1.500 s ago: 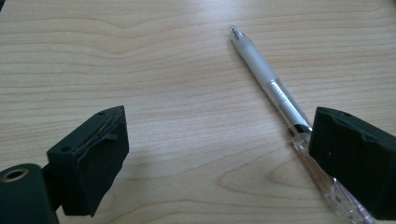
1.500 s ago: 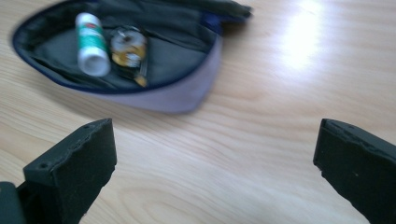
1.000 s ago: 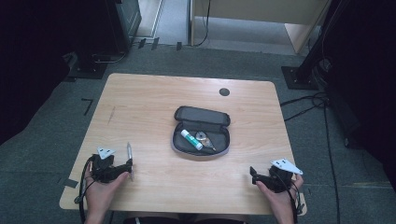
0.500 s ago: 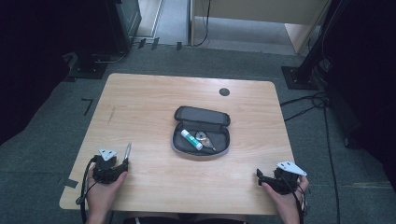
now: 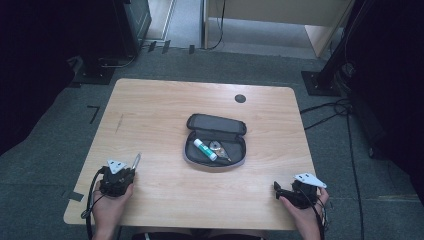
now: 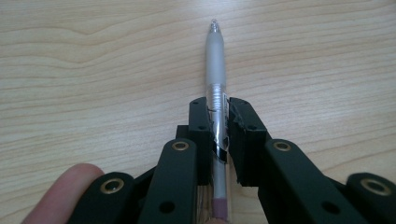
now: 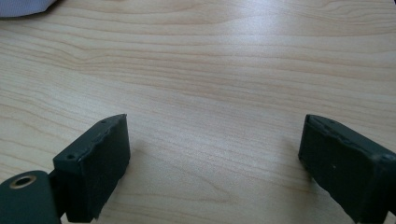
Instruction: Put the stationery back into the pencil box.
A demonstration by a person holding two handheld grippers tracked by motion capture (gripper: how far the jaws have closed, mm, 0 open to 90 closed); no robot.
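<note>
An open dark pencil case (image 5: 216, 142) lies at the middle of the wooden table (image 5: 160, 110), holding a white glue stick with a green cap (image 5: 205, 149) and some small metal items. My left gripper (image 5: 131, 170) sits near the table's front left, shut on a clear pen (image 6: 217, 88) that sticks out forward past the jaws; the same pen (image 5: 135, 161) shows as a pale sliver in the high view. Near the front right edge my right gripper (image 5: 276, 190) stands open, its jaws wide apart over bare wood (image 7: 210, 140) with nothing between them.
A dark round grommet (image 5: 240, 98) is set into the table near the back edge. Black stands and cables (image 5: 340, 107) surround the table on the grey floor. A pale corner of something (image 7: 23, 7) shows at the top left of the right gripper view.
Both hands have drawn back toward the table's front edge. The left gripper still holds the pen; the right has shifted slightly rightward.
</note>
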